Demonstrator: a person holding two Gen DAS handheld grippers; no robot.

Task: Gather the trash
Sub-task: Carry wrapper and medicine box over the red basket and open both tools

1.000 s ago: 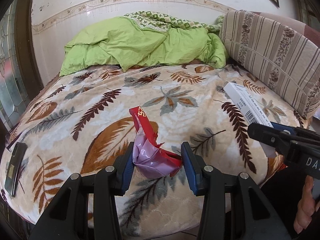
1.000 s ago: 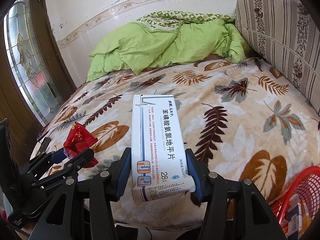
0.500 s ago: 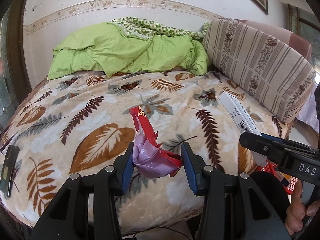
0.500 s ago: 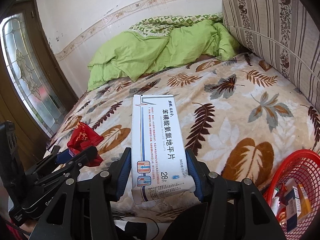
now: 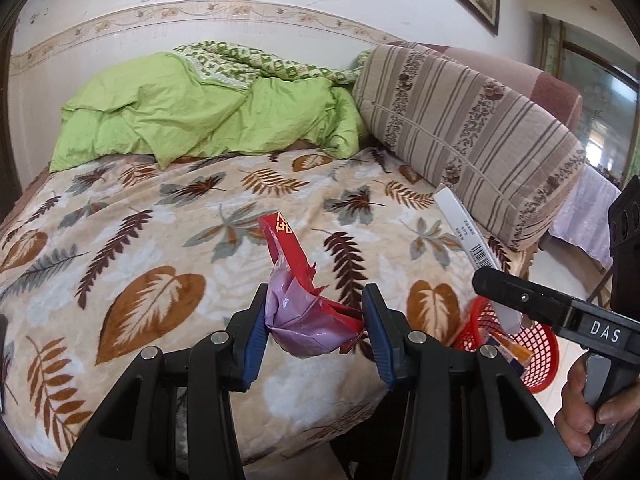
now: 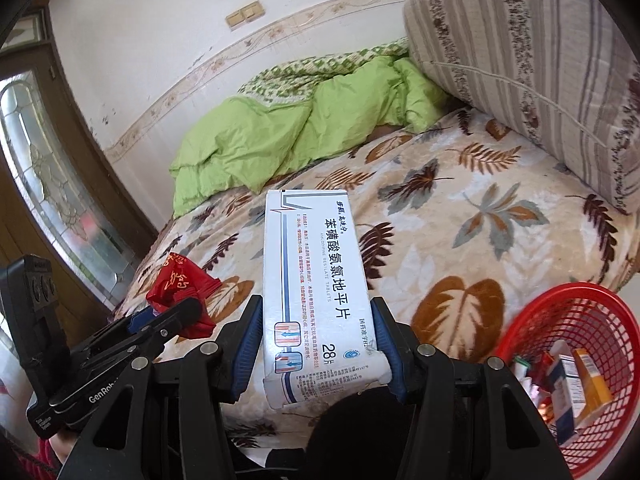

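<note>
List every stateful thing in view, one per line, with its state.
Left gripper: jaws shut on red wrapper, lifted off the bed.
Right gripper: jaws shut on white medicine box.
Red basket: upright, holding several boxes.
Green quilt: rumpled.

Left claw (image 5: 314, 322) clamped, right claw (image 6: 318, 340) clamped (both loaded).

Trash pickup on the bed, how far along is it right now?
Partly done: the red basket beside the bed already holds several small boxes. In hand: the left gripper clamps a crumpled red and purple wrapper, and the right gripper clamps a white tablet box. Neither is over the basket yet, so both are left to drop in. No other litter shows on the leaf-print blanket.
</note>
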